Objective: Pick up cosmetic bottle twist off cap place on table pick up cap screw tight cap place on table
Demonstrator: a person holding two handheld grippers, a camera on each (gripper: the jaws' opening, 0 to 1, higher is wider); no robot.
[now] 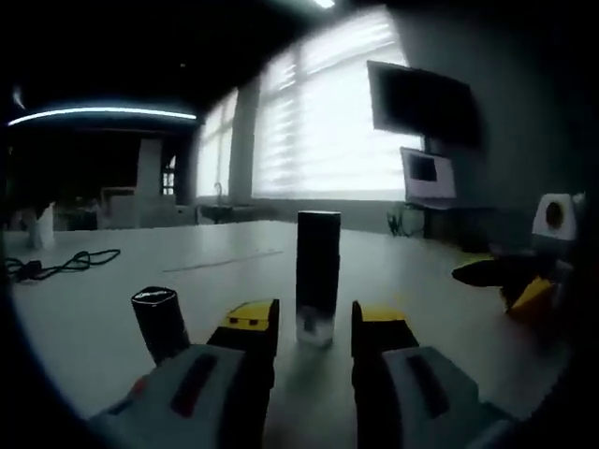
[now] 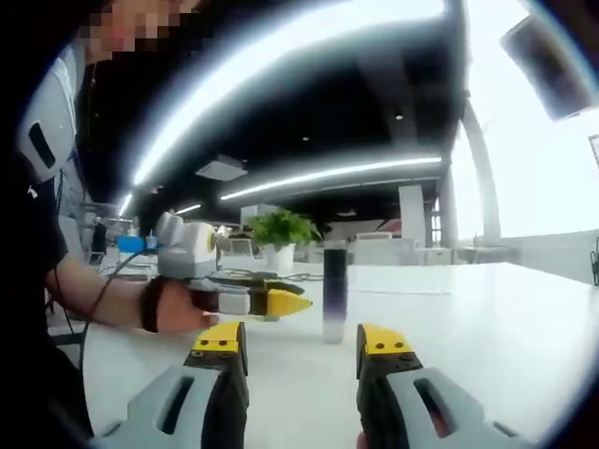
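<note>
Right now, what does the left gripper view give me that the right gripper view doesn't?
Left gripper view alone: a small dark cap standing on the table left of the jaws, a black cable and a wall monitor. Right gripper view alone: a potted plant and the person's hand holding the left gripper. Both: the upright cosmetic bottle, ungripped, ahead of open jaws.
</note>
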